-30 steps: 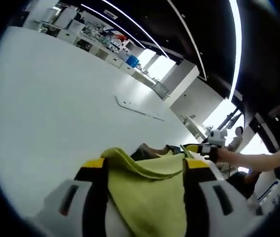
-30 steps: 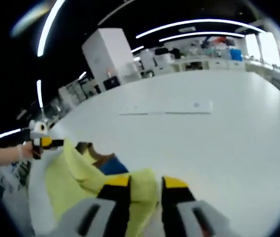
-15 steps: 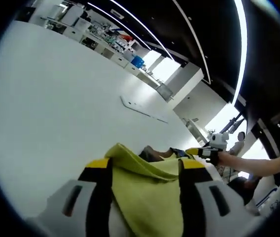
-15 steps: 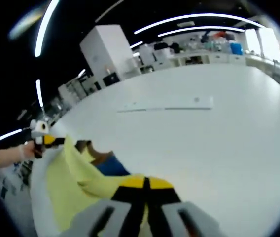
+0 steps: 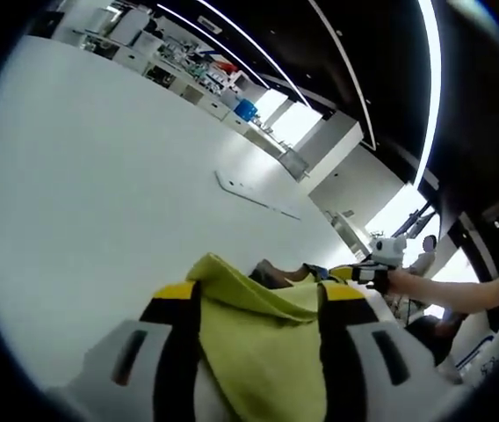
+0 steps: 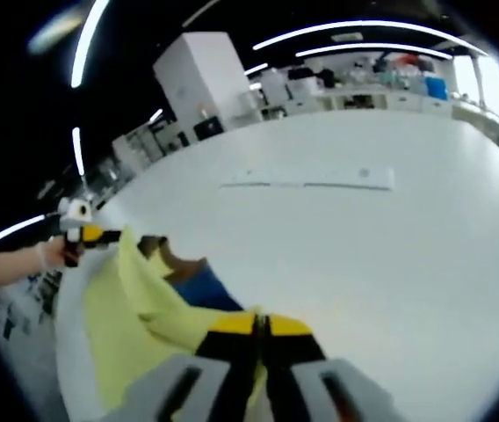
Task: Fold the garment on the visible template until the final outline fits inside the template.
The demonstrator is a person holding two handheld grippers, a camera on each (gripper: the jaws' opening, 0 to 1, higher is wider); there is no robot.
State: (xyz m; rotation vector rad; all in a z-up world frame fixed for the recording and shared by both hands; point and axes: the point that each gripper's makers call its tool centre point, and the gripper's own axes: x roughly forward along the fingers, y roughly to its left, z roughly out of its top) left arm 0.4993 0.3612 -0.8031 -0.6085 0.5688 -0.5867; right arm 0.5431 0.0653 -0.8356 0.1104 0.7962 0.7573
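Left gripper view puts a broad white table (image 5: 100,193) in front of you, running away to a room with cabinets and ceiling light strips. A flat white template (image 5: 254,197) lies far out on that table, well apart from the cloth. The yellow-green garment (image 5: 254,343) is right at your left gripper (image 5: 254,294): a fold of it rises between the two yellow-tipped jaws, which stand spread with cloth filling the gap, so you cannot tell from this angle whether they actually bite it. Beyond the fold, a darker blue and brown part of the garment peeks out. Your right gripper (image 5: 368,271) comes in from the right, level with the cloth's far edge, held in your hand.

Right gripper view shows the same table (image 6: 390,264) and the template (image 6: 320,181) as a long thin strip in the distance. Your right gripper (image 6: 261,327) has its jaws pressed together on the garment (image 6: 131,325), pinching a yellow-green edge. The cloth stretches away leftward to your left gripper (image 6: 87,236), which meets its other corner.
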